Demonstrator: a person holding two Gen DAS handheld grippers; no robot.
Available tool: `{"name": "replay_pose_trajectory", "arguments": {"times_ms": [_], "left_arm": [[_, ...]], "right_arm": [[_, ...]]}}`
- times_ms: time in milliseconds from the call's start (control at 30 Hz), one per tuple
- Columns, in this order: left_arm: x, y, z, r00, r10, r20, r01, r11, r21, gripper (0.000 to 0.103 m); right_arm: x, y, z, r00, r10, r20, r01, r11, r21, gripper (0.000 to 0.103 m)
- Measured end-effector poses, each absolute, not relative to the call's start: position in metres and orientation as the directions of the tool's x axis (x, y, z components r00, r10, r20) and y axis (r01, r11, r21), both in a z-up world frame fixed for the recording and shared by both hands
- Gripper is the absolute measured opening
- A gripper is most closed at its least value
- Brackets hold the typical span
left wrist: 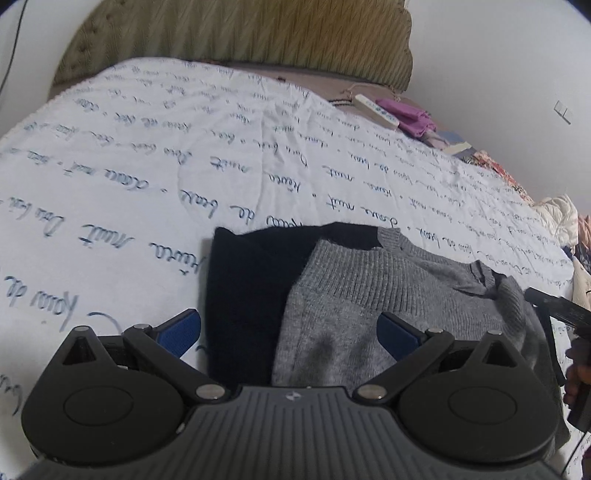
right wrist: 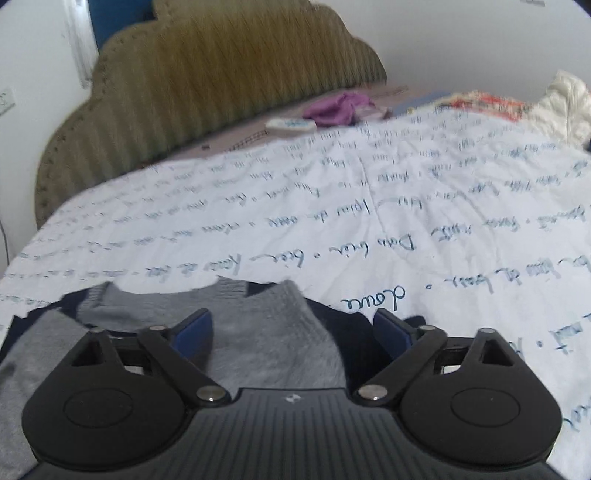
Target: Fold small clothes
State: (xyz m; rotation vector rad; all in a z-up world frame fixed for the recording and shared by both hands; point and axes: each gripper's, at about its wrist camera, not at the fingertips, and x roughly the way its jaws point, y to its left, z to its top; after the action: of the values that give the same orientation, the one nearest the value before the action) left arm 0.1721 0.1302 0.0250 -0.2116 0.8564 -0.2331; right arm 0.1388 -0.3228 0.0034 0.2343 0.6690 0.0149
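On the left edge of the left wrist view we see the white bedspread (left wrist: 129,184), printed with lines of blue handwriting, covering the bed. Behind it stands an olive tufted headboard (left wrist: 240,33) against a pale wall.

Moving right, our left gripper (left wrist: 290,328) hangs just above the clothes with its 2 blue-padded fingers (left wrist: 183,332) spread wide and nothing pressed between them. The left finger sits over bare bedspread, the right one over grey knit.

Under the gripper lies the task's garment pile, flat on the bedspread near the bed's front edge: a dark navy garment (left wrist: 243,295) below, and a grey knitted sweater (left wrist: 369,295) lying partly over it, ribbed hem toward the headboard.

Farther right and back, near the headboard, lie a white remote (left wrist: 376,110) and purple cloth (left wrist: 410,114), just beside each other. At the far right edge part of a black tool and a hand (left wrist: 576,373) show; we cannot tell more of them.

In the right wrist view, slightly blurred, our right gripper (right wrist: 293,330) is over the sweater's right side, fingers (right wrist: 195,332) wide apart and gripping nothing. Grey knit shows between them, and the right finger is over the dark navy cloth at the pile's edge. To its right is bare bedspread, and at the far right rear a heap of white and patterned fabric (right wrist: 561,107).
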Motion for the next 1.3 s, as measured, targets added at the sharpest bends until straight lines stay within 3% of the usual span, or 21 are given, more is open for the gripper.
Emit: {"name": "replay_pose_trajectory", "arguments": {"times_ms": [67,100,167,233,367,400,433,467,533,767,867,967,1033,1100,1200,1300], "left_arm": [[0.180,0.123,0.021,0.627,-0.271,-0.730,0.130,0.961,-0.245,0.102],[0.184,0.119,0.019,0.628,-0.259,-0.734,0.137,0.965,-0.223,0.102],[0.194,0.114,0.014,0.634,-0.222,-0.741,0.130,0.975,-0.180,0.102],[0.202,0.113,0.008,0.639,-0.189,-0.745,0.105,0.982,-0.159,0.101],[0.210,0.111,0.005,0.632,-0.237,-0.738,0.130,0.971,-0.200,0.089],[0.209,0.109,0.006,0.628,-0.249,-0.737,0.146,0.968,-0.203,0.078],[0.208,0.107,0.007,0.631,-0.245,-0.736,0.151,0.970,-0.192,0.060],[0.207,0.106,0.009,0.637,-0.236,-0.734,0.153,0.972,-0.179,0.052],[0.205,0.107,0.012,0.645,-0.237,-0.727,0.155,0.972,-0.179,0.014],[0.187,0.110,0.028,0.721,-0.231,-0.653,0.174,0.973,-0.152,0.014],[0.191,0.111,0.019,0.720,-0.174,-0.671,0.137,0.985,-0.109,0.015],[0.189,0.101,0.014,0.730,-0.113,-0.674,0.139,0.990,-0.015,0.029],[0.179,0.091,0.020,0.773,-0.053,-0.632,0.145,0.985,0.095,0.060],[0.171,0.082,0.024,0.806,0.010,-0.592,0.132,0.972,0.195,0.074],[0.164,0.078,0.031,0.822,0.026,-0.569,0.128,0.965,0.228,0.081],[0.159,0.077,0.036,0.815,0.025,-0.579,0.130,0.966,0.224,0.081]], "right_arm": [[0.147,-0.326,-0.004,0.768,0.111,-0.631,0.061,0.968,0.245,0.055],[0.149,-0.325,-0.006,0.765,0.114,-0.634,0.055,0.969,0.241,0.048],[0.147,-0.320,-0.009,0.768,0.121,-0.629,0.032,0.974,0.225,0.018],[0.142,-0.315,-0.008,0.784,0.096,-0.613,0.026,0.982,0.186,0.009],[0.129,-0.307,-0.002,0.827,0.008,-0.562,0.044,0.996,0.079,0.006],[0.127,-0.308,0.000,0.834,-0.006,-0.551,0.053,0.996,0.069,0.006],[0.125,-0.308,0.001,0.840,-0.025,-0.541,0.065,0.996,0.055,0.006],[0.124,-0.309,0.002,0.845,-0.043,-0.533,0.077,0.996,0.042,0.006],[0.121,-0.312,0.004,0.851,-0.066,-0.520,0.097,0.995,0.032,0.006],[0.112,-0.318,0.008,0.860,-0.150,-0.487,0.166,0.986,-0.010,0.005],[0.116,-0.320,0.004,0.834,-0.194,-0.516,0.191,0.980,-0.060,0.005],[0.116,-0.322,-0.001,0.809,-0.220,-0.546,0.207,0.975,-0.085,0.005],[0.104,-0.317,0.006,0.825,-0.239,-0.512,0.222,0.970,-0.096,0.005],[0.090,-0.304,0.015,0.840,-0.239,-0.486,0.204,0.971,-0.126,0.006],[0.069,-0.277,0.024,0.864,-0.165,-0.476,0.115,0.984,-0.132,0.008],[0.052,-0.246,0.026,0.868,-0.082,-0.489,0.026,0.992,-0.120,0.016]]}}
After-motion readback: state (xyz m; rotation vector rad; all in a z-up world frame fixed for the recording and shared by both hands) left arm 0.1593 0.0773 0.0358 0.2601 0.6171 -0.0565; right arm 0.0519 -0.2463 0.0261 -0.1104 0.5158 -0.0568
